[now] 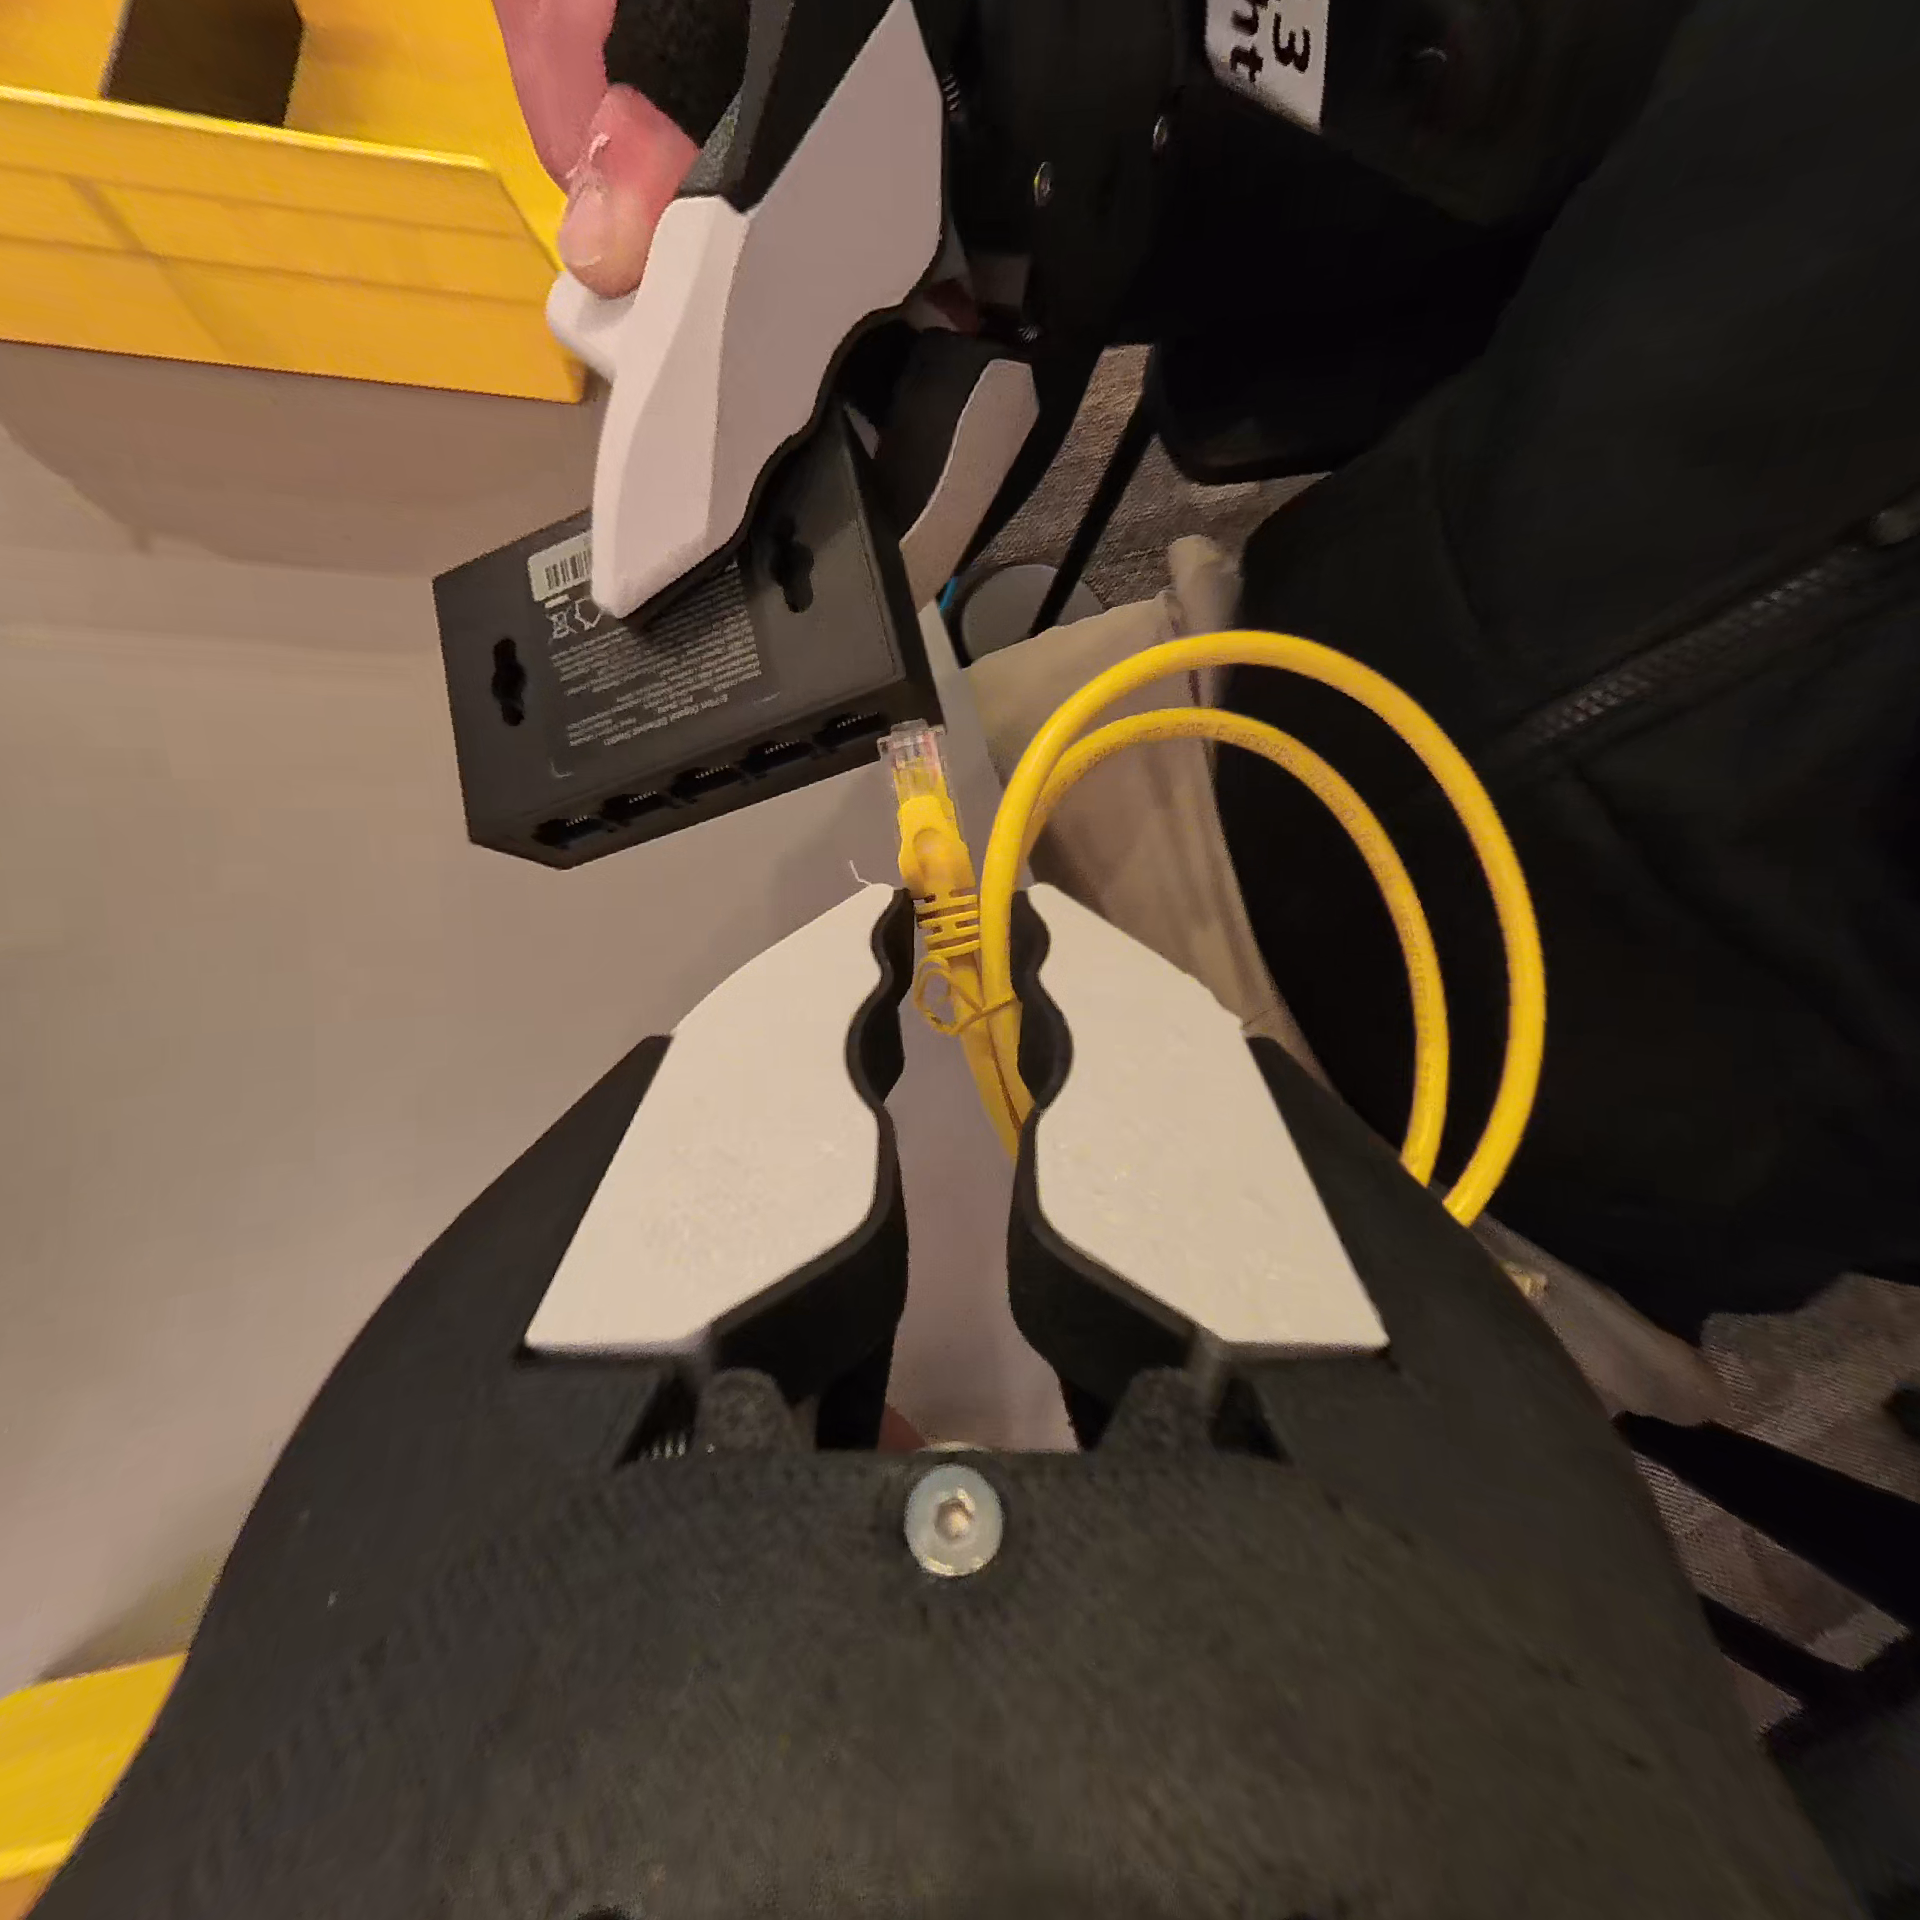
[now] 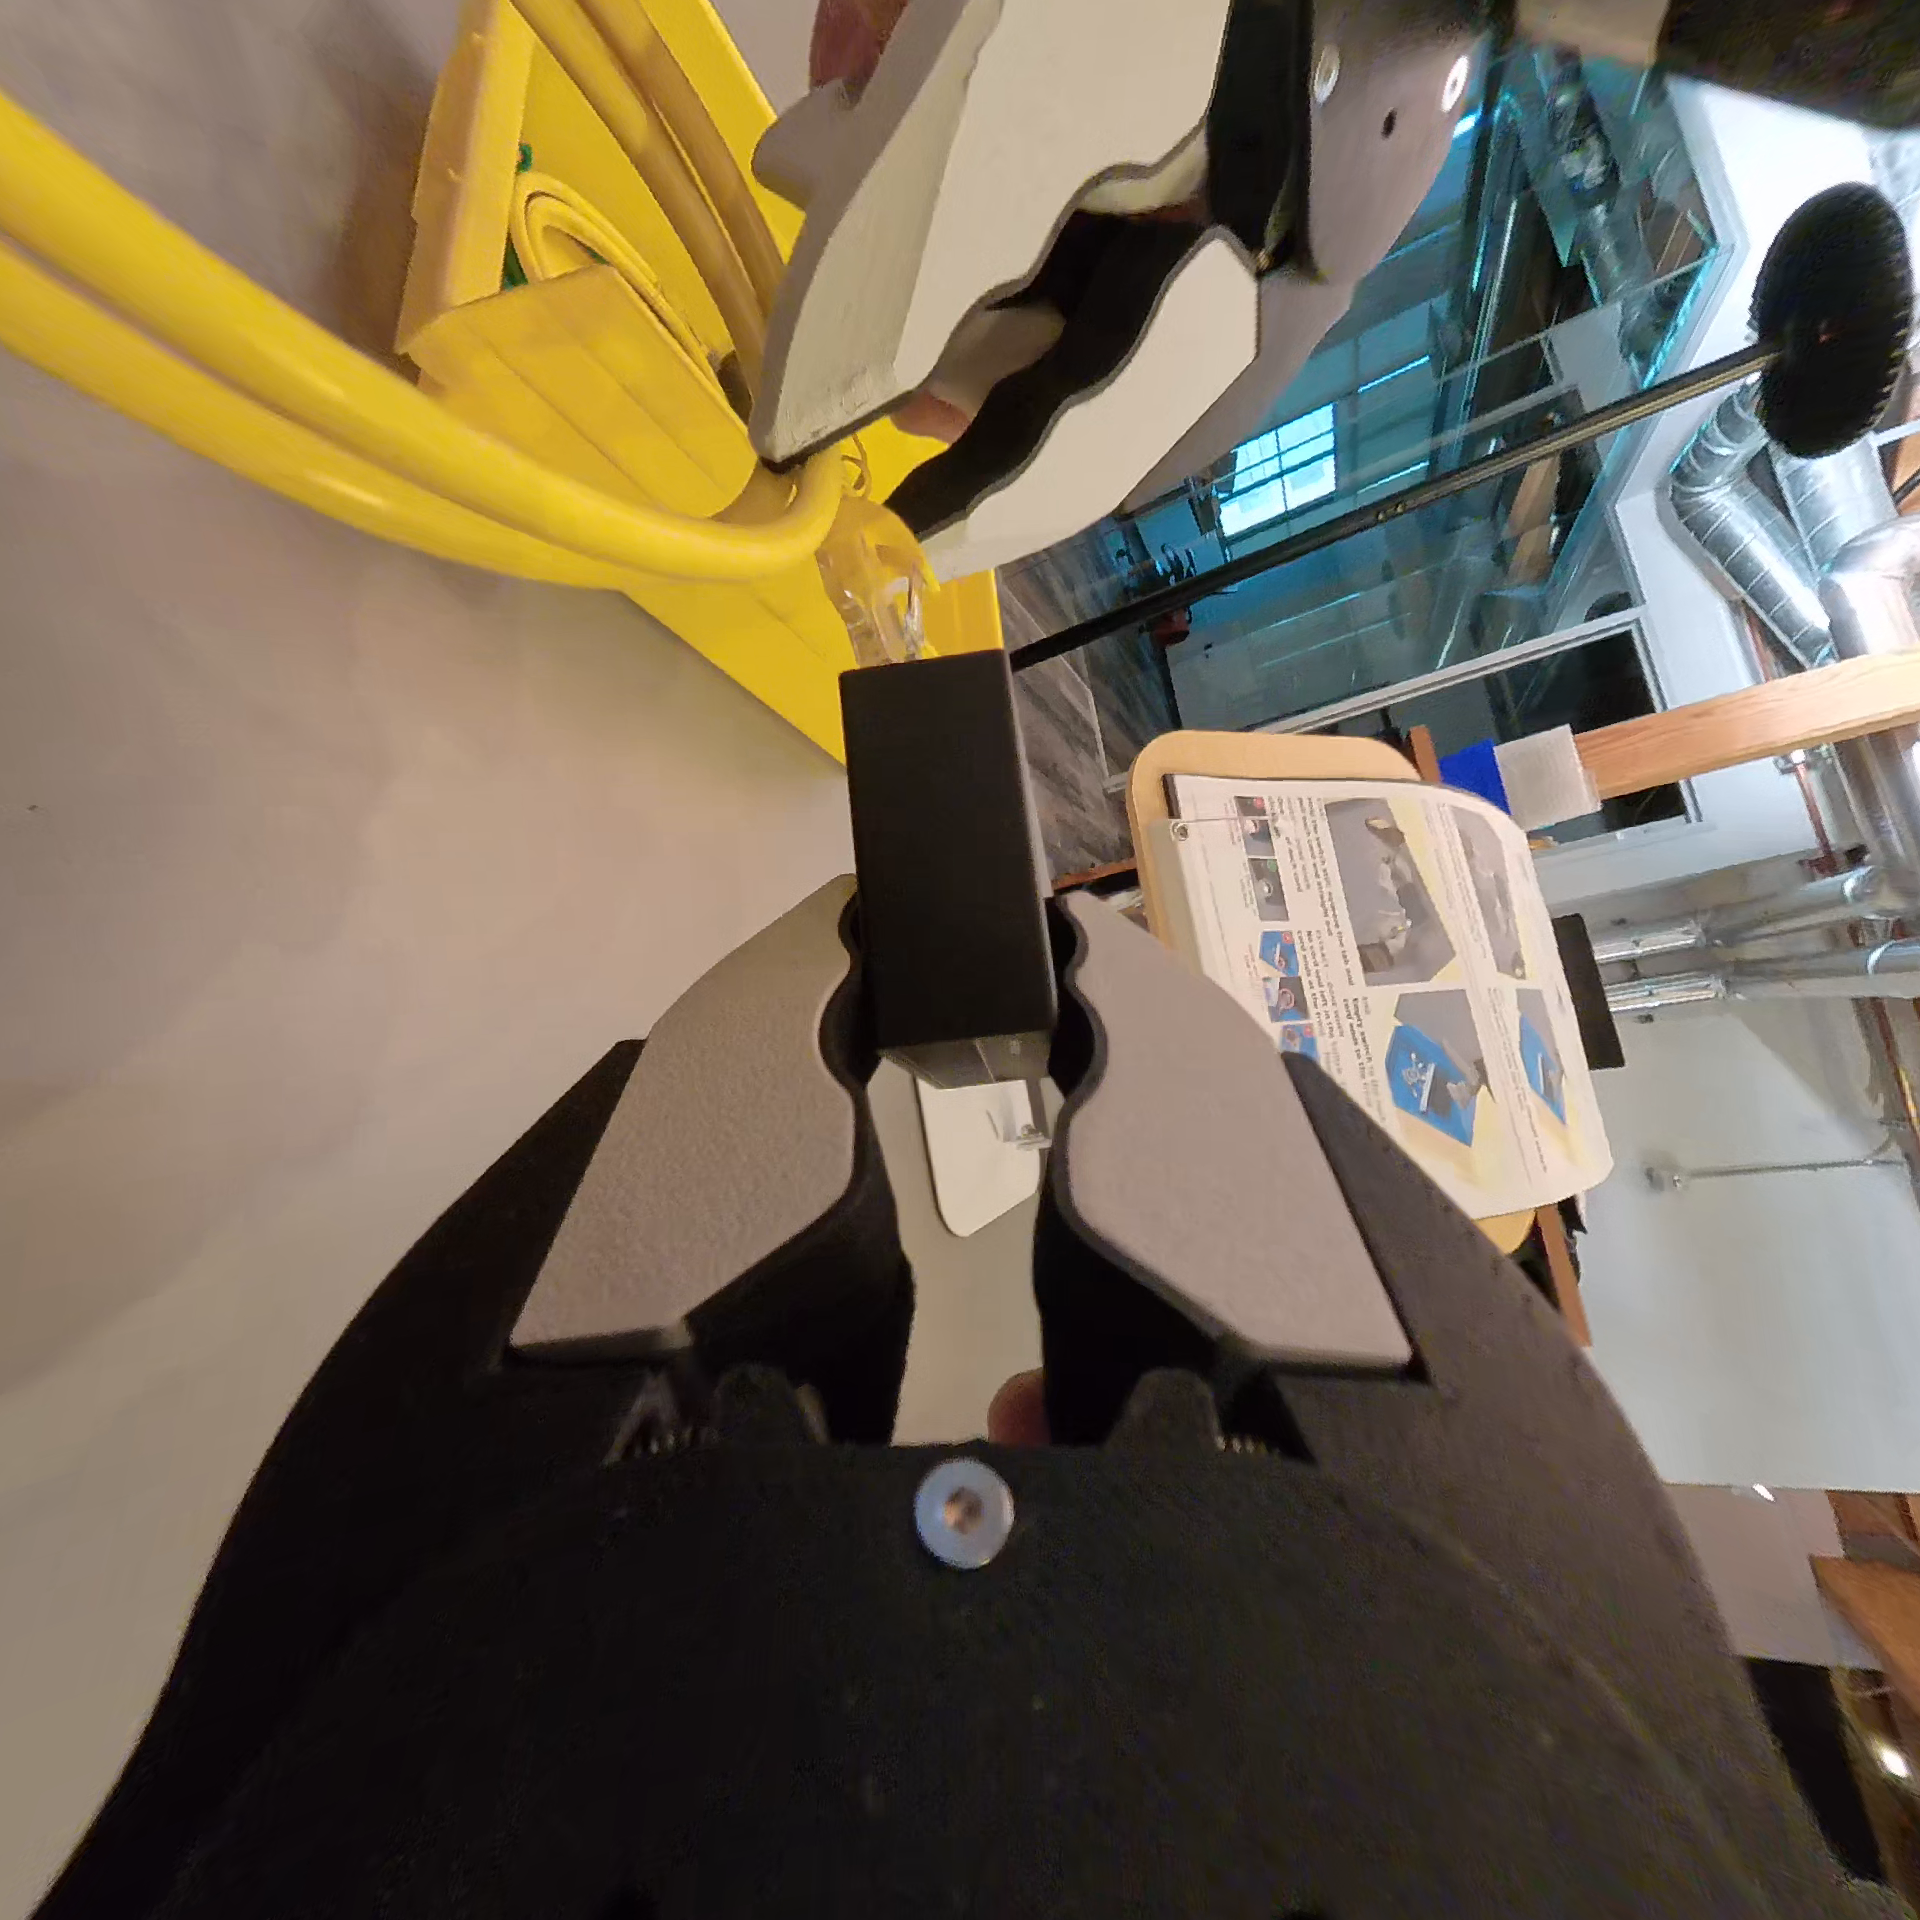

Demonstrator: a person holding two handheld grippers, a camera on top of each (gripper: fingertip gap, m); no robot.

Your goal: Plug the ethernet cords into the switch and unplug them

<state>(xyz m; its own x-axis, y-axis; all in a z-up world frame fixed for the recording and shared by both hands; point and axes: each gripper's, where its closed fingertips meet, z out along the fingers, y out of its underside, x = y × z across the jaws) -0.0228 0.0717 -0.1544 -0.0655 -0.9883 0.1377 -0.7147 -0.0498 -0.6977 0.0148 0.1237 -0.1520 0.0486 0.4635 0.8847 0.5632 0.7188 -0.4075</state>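
Observation:
A black ethernet switch is held in the air with its labelled underside and row of ports facing the left wrist view. My right gripper is shut on the switch; it also shows in the left wrist view. My left gripper is shut on the boot of a yellow ethernet cord. The cord's clear plug points at the end port on the right, its tip at the switch's edge and not seated inside. In the right wrist view the left gripper holds the plug just above the switch.
A yellow bin stands on the grey table; it shows again in the right wrist view. The cord's loops pass in front of it. A person's black jacket fills the right. A clipboard with an instruction sheet stands beyond the table. Some 7 cm of space lies between my two pairs of fingers.

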